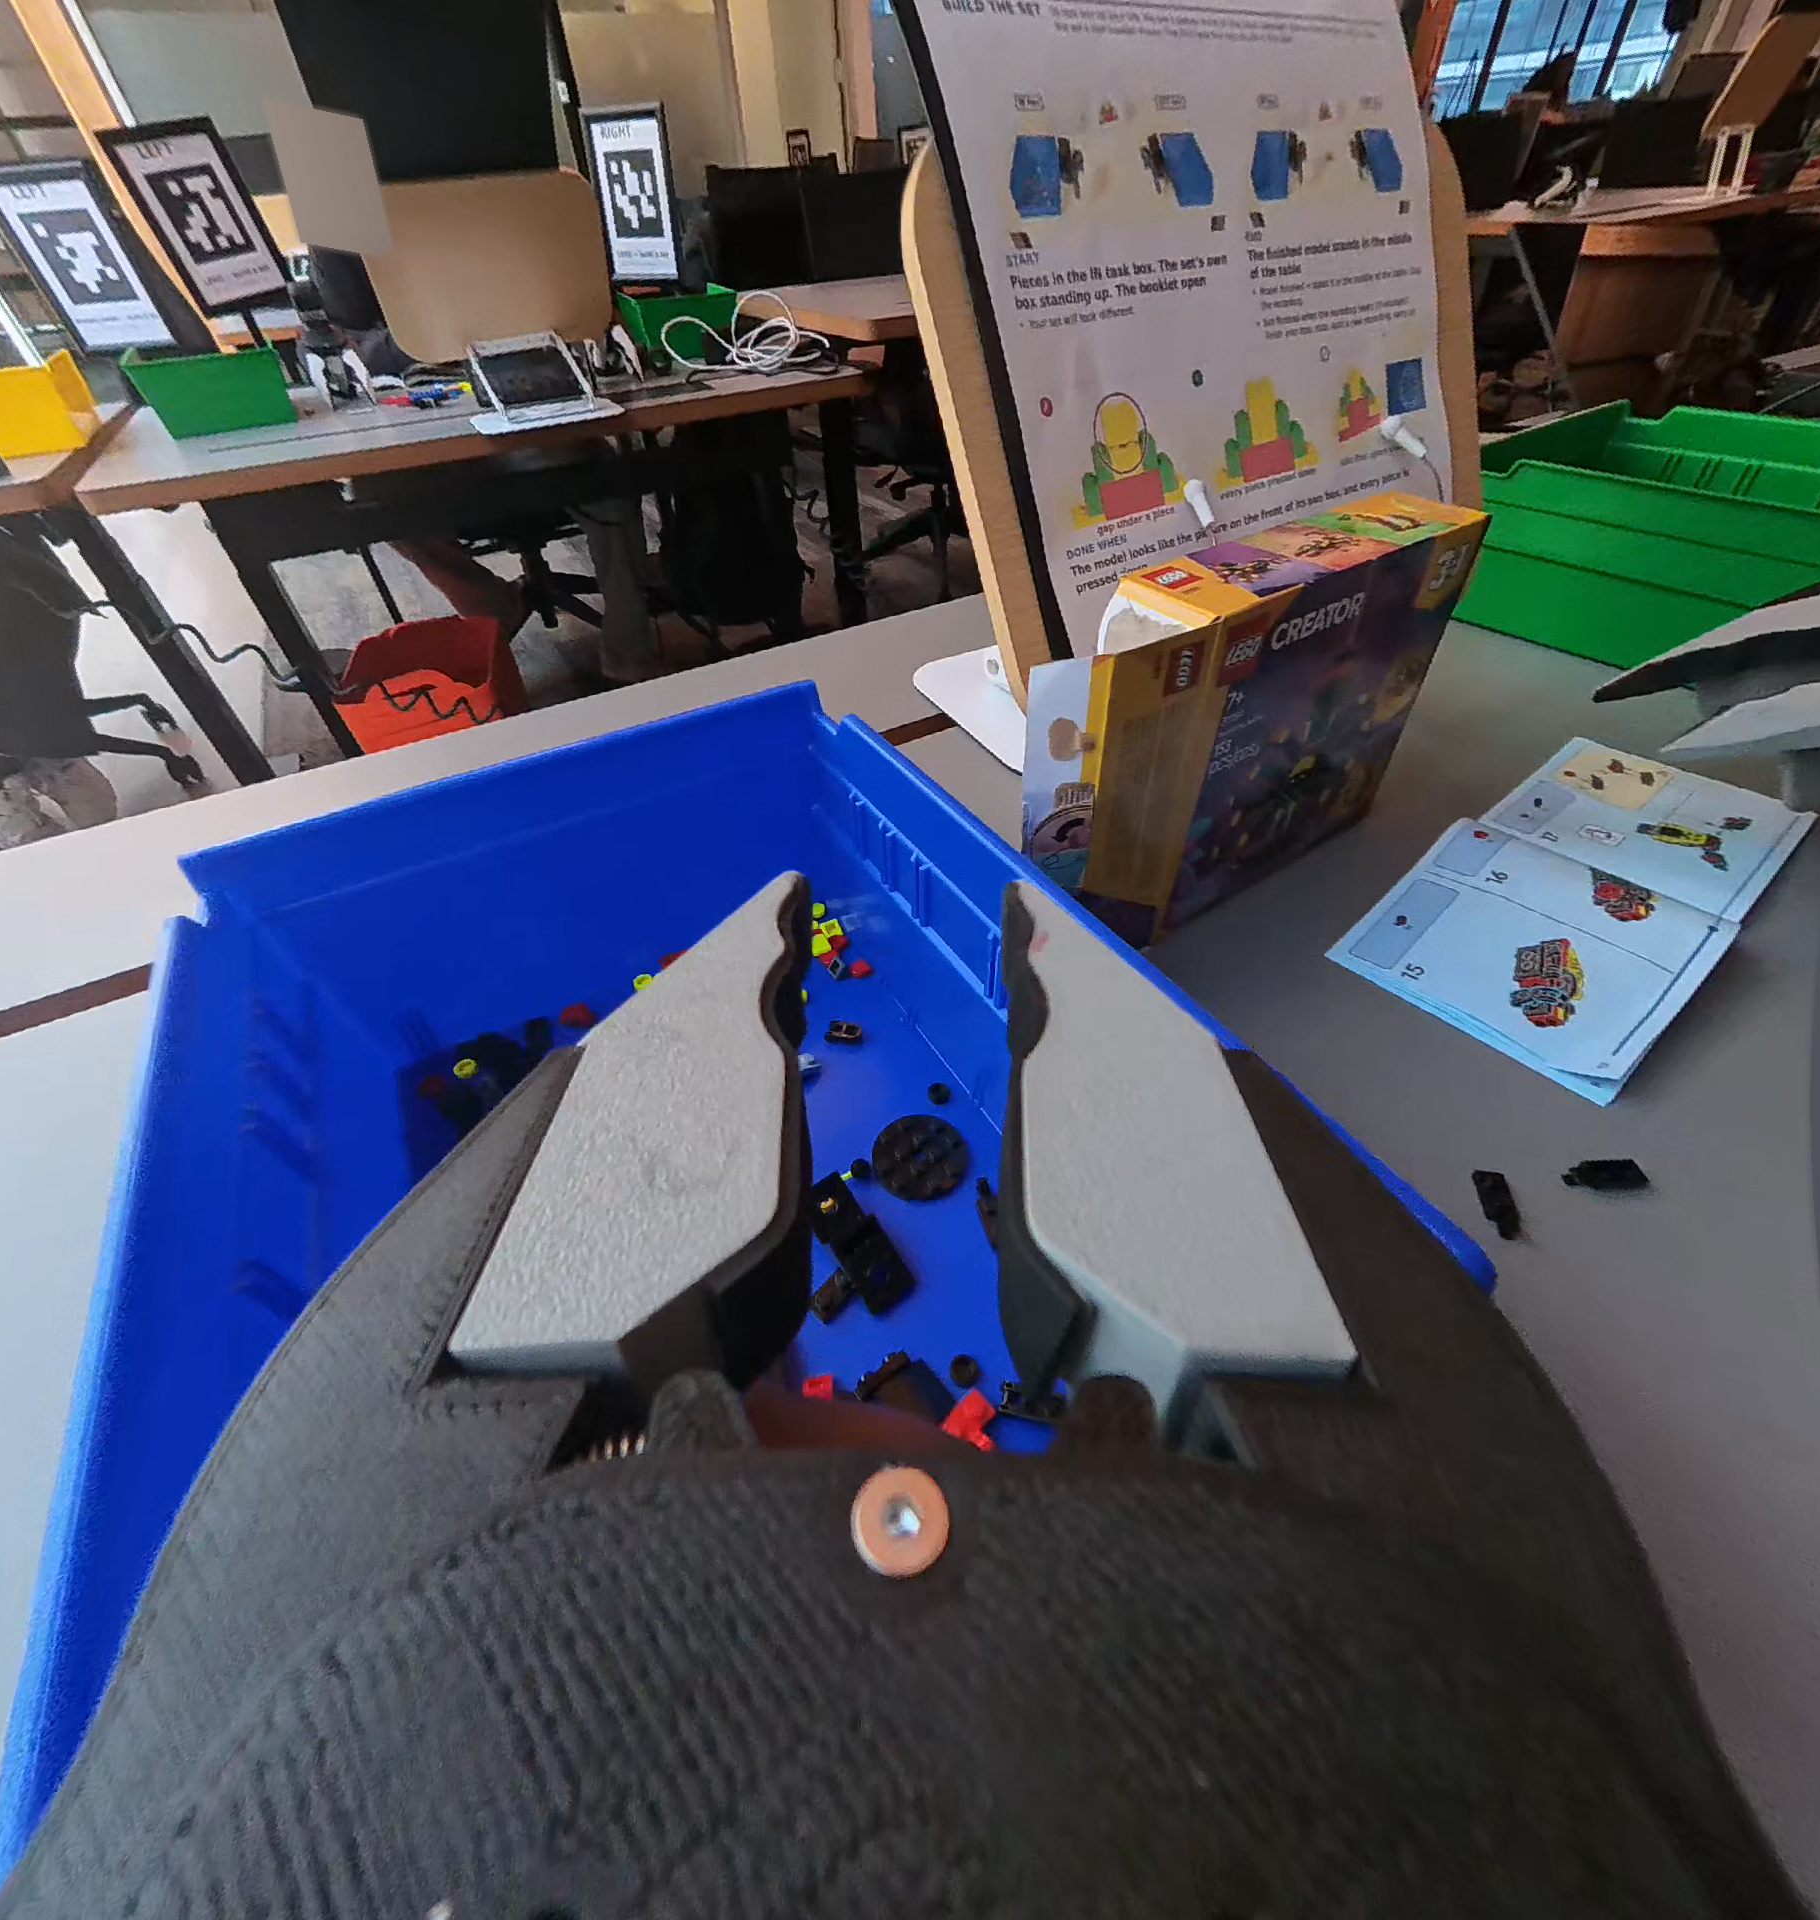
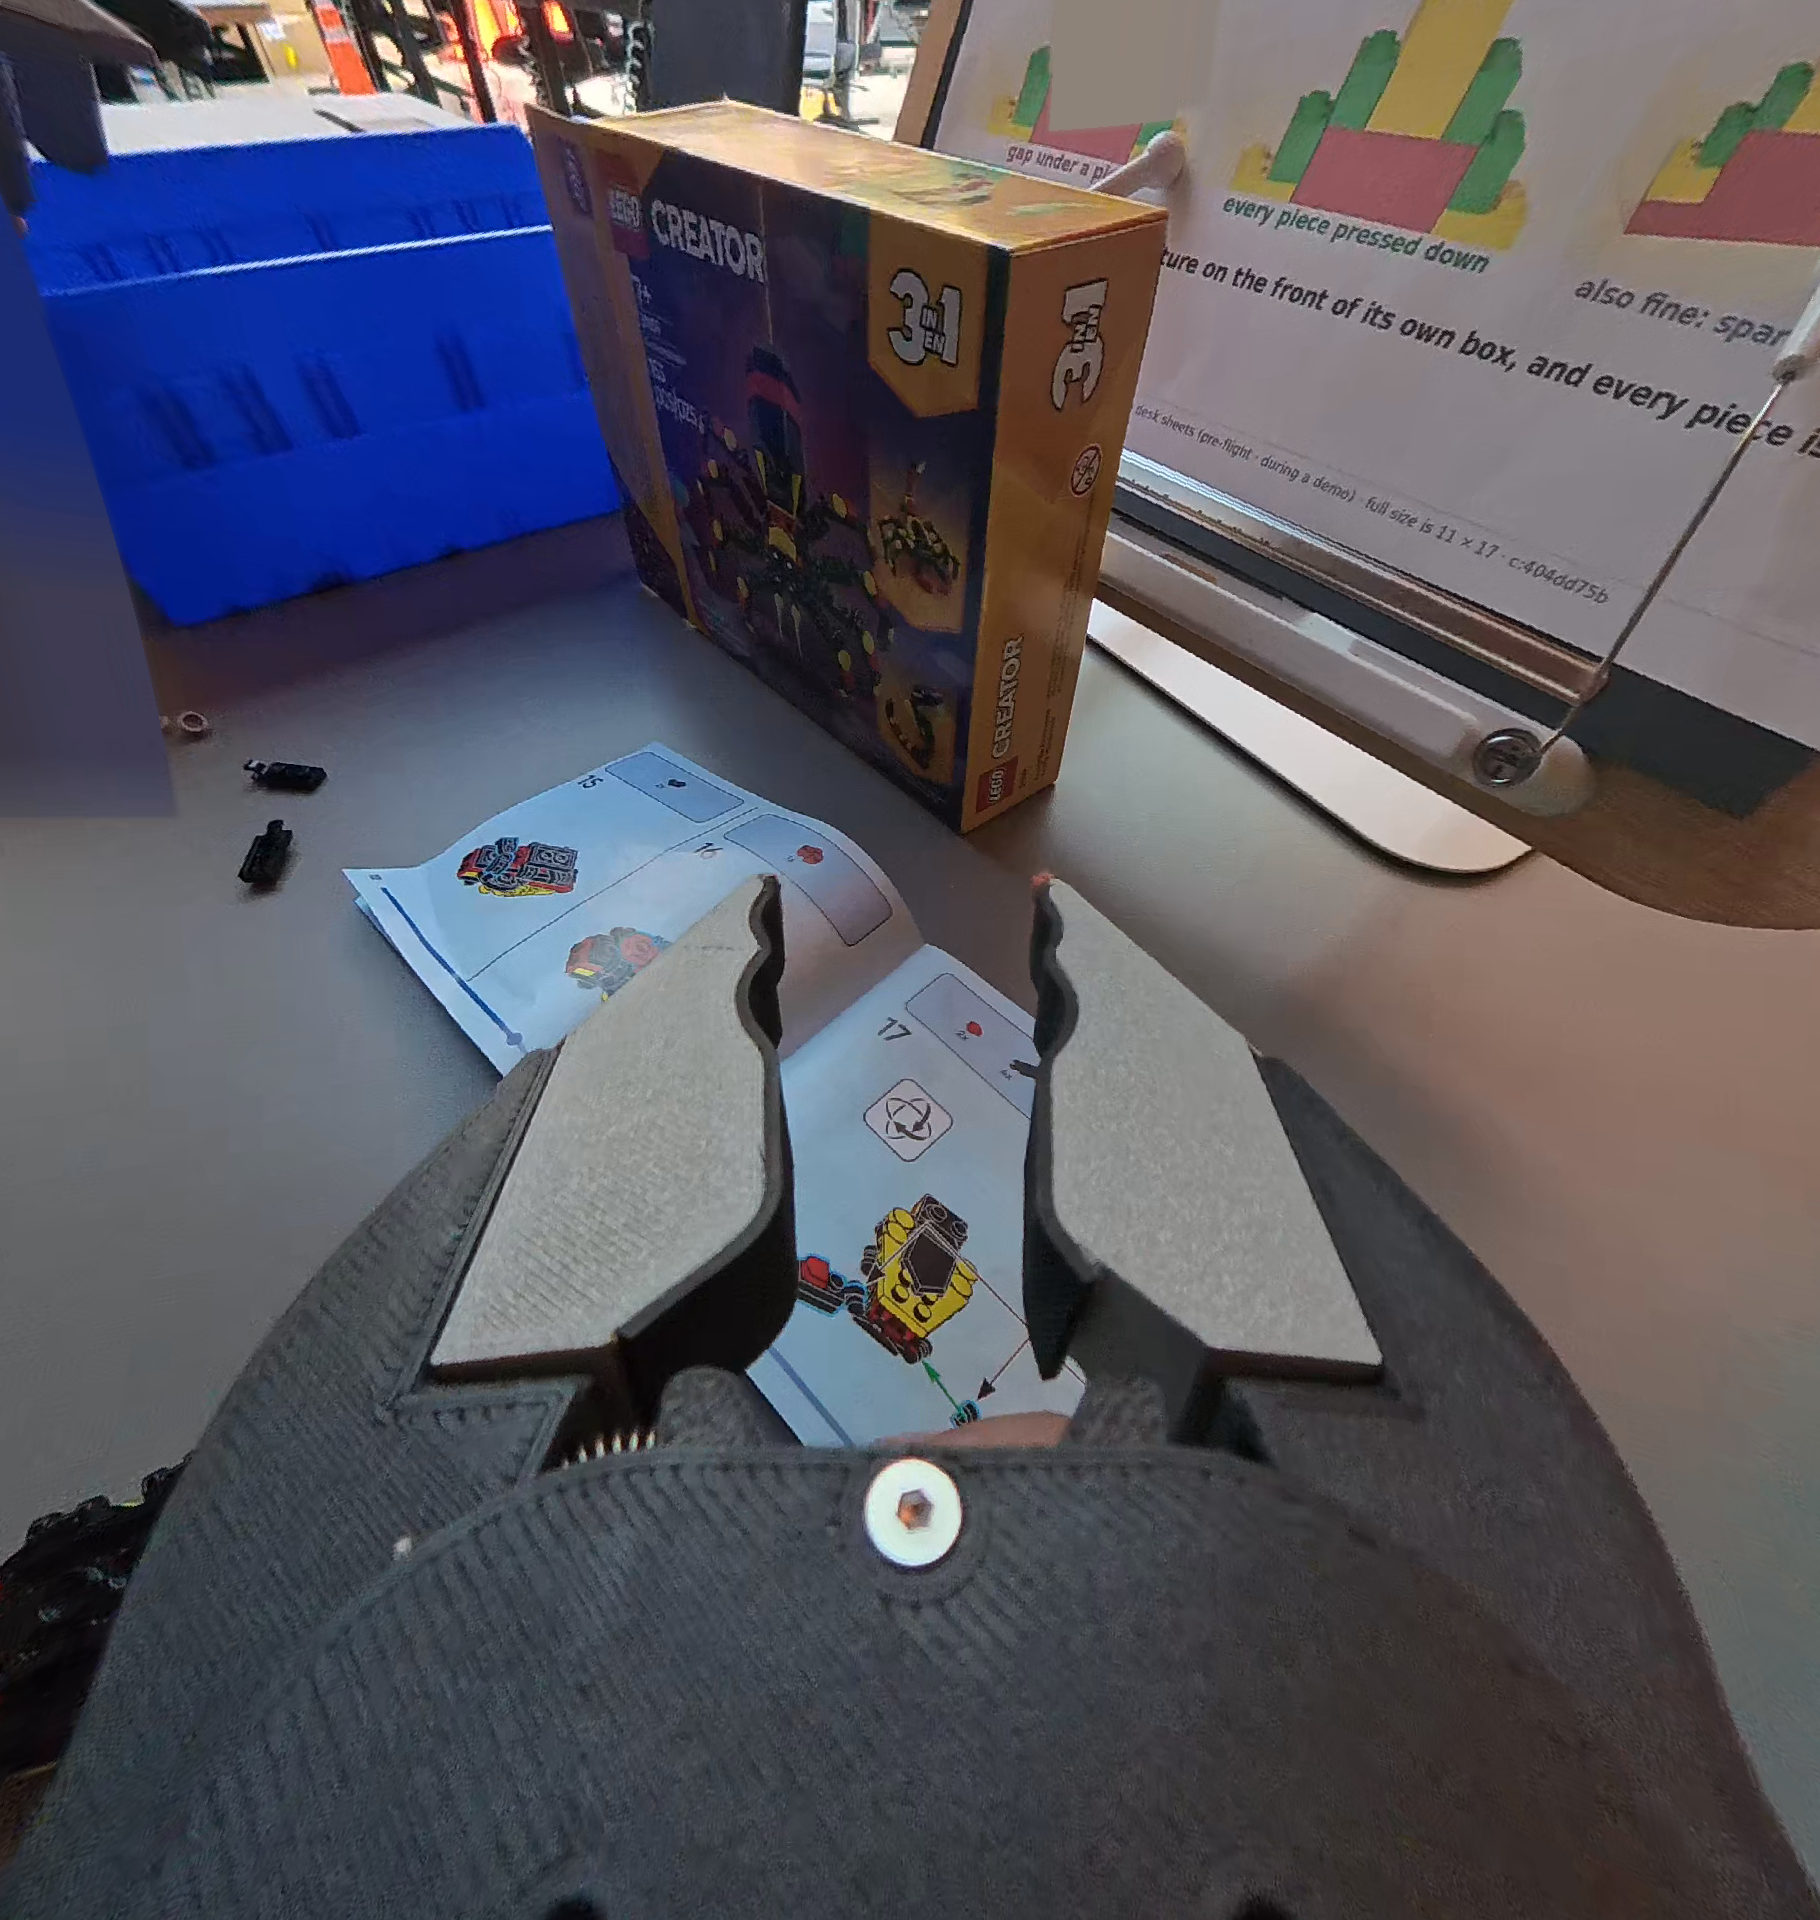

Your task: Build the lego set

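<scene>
Left wrist view: left gripper [image 1: 906, 914], jaws apart and empty, hovers over the blue bin [image 1: 532, 831] of loose pieces [image 1: 916, 1143], likely choosing one. Right wrist view: right gripper [image 2: 901, 904], spread and empty, hangs above the open booklet [image 2: 885, 1195], probably for reference.

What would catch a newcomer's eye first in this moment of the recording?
The bright blue bin of small loose pieces, with the open left gripper poised over it. Beside it stands the yellow set box, upright on the grey table. In front lies the open booklet, with the open right gripper above its pages.
</scene>
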Available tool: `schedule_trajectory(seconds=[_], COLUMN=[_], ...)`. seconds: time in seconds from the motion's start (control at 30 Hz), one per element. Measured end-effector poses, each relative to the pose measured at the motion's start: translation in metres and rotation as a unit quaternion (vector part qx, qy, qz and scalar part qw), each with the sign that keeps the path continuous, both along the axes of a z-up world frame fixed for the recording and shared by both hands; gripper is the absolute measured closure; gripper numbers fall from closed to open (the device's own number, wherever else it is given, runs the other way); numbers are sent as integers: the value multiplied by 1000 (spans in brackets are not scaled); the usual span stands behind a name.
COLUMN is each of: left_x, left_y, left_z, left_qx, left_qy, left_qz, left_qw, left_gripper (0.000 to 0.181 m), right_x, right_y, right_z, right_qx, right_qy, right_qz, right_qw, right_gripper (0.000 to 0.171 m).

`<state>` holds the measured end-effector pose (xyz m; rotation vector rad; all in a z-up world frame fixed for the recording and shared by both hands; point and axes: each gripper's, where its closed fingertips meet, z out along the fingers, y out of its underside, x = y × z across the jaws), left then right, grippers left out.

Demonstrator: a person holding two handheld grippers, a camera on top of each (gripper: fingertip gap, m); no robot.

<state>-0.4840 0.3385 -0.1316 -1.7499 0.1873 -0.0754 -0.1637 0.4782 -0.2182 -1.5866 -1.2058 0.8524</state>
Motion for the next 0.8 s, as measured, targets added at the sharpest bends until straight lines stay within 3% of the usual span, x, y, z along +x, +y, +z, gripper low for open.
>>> schedule_trajectory(seconds=[0.17, 0.5, 0.8], left_x=[1, -14, -8], left_y=[9, 11, 10], left_z=[-19, -12, -13], left_qx=[-37, -23, -21], left_qy=[14, -59, -32], left_qz=[4, 19, 13], left_qw=[999, 998, 999], left_gripper=[145, 147, 148], right_x=[0, 0, -1], right_y=[-1, -2, -1], right_z=[1, 3, 0], right_qx=[-5, 10, -2], right_qy=[4, 6, 0], right_qz=[7, 4, 7], right_qw=[1000, 1000, 1000], right_gripper=[126, 130, 131])
